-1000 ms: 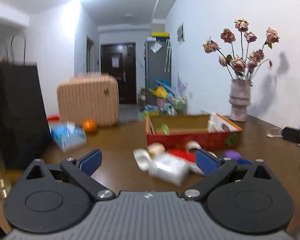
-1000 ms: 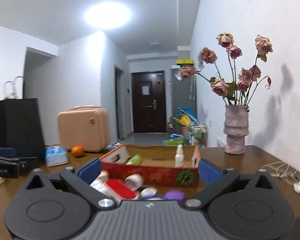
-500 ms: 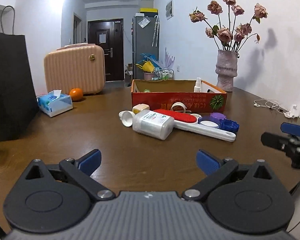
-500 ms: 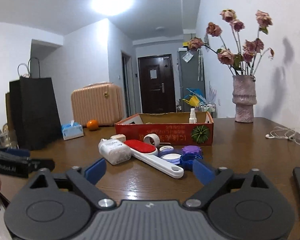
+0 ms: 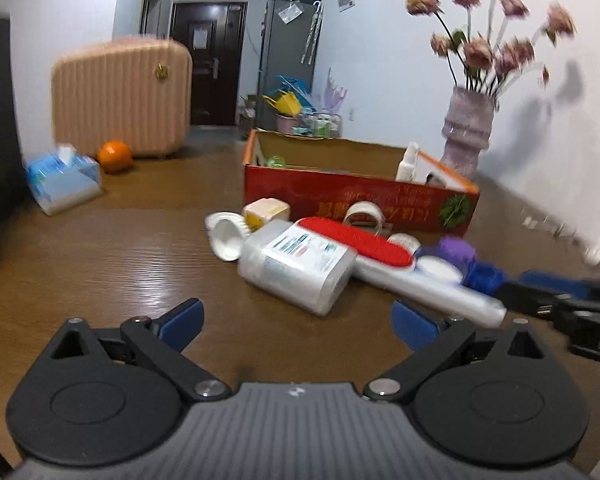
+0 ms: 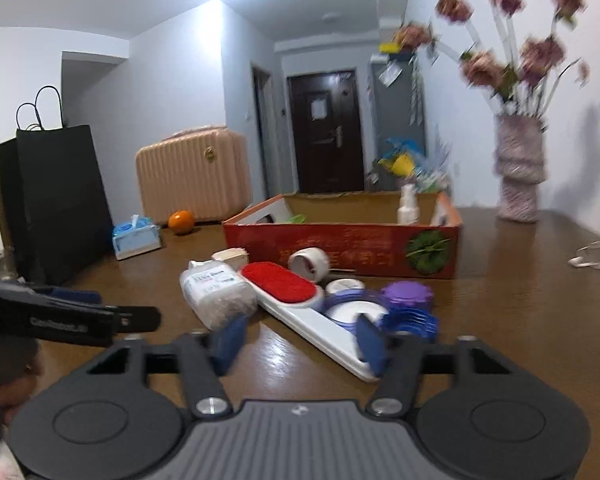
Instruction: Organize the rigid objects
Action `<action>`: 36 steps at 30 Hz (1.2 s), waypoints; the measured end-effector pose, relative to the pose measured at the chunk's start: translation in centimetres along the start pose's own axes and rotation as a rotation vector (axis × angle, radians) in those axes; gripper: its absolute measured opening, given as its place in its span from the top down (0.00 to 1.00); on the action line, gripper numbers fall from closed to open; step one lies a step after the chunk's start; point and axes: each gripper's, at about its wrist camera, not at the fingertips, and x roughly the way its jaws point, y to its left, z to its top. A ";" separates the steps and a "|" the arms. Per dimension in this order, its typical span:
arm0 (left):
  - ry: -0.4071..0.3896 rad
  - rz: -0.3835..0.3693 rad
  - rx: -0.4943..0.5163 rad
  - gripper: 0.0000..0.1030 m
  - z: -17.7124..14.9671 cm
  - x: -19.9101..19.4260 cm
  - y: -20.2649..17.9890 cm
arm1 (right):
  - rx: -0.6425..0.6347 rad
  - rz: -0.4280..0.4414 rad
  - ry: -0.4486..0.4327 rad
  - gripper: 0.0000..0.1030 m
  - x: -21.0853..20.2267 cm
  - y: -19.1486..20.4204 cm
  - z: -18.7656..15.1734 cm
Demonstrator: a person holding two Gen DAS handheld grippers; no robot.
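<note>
A red cardboard box (image 5: 360,200) (image 6: 340,246) stands on the brown table with a small white bottle (image 6: 407,206) inside. In front of it lies a pile: a white plastic bottle (image 5: 296,264) (image 6: 216,294) on its side, a white brush with a red pad (image 5: 356,242) (image 6: 280,282), a tape roll (image 6: 310,262), and purple (image 6: 406,294) and blue lids (image 6: 410,318). My left gripper (image 5: 298,326) is open and empty, just short of the bottle. My right gripper (image 6: 298,342) is open, its fingers on either side of the brush handle's near end.
A vase of dried roses (image 6: 518,176) stands at the back right by the wall. A tissue pack (image 5: 62,184), an orange (image 5: 114,156), a peach suitcase (image 5: 122,98) and a black bag (image 6: 54,200) are on the left. White cables (image 6: 598,258) lie at the right.
Both grippers have moved forward to the pile. The right gripper's fingers have narrowed and now flank the brush handle. The left gripper has stayed wide open.
</note>
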 end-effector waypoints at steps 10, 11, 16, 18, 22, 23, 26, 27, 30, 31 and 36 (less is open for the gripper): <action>0.135 -0.117 -0.322 0.48 2.6 6.9 5.4 | 0.065 0.208 0.154 0.67 13.4 1.5 5.1; 0.139 -0.149 -0.347 0.46 2.5 7.3 6.0 | 0.098 0.219 0.186 0.67 14.8 1.5 5.2; 0.156 -0.225 -0.419 0.54 2.3 7.7 7.6 | 0.165 0.262 0.244 0.75 17.6 1.6 5.1; 0.147 -0.219 -0.424 0.62 2.2 7.3 7.6 | 0.138 0.265 0.250 0.75 17.3 2.1 4.9; 0.148 -0.226 -0.371 0.63 1.6 5.6 6.4 | 0.136 0.301 0.284 0.79 15.2 2.2 4.2; 0.158 -0.234 -0.358 0.63 1.3 5.0 6.0 | 0.135 0.301 0.285 0.79 14.2 2.3 3.8; 0.196 -0.283 -0.308 0.63 0.1 2.8 4.2 | 0.147 0.288 0.271 0.79 10.2 2.1 2.2; 0.200 -0.295 -0.286 0.63 -0.3 2.1 3.6 | 0.158 0.284 0.270 0.79 8.7 1.8 1.7; 0.229 -0.332 -0.247 0.63 -1.5 -0.2 1.8 | 0.202 0.277 0.269 0.79 4.5 1.1 0.1; 0.233 -0.341 -0.235 0.63 -1.8 -0.8 1.3 | 0.212 0.273 0.265 0.79 3.3 0.9 -0.5; 0.241 -0.368 -0.209 0.64 -2.4 -1.7 -0.3 | 0.287 0.260 0.250 0.79 0.0 -0.6 -2.0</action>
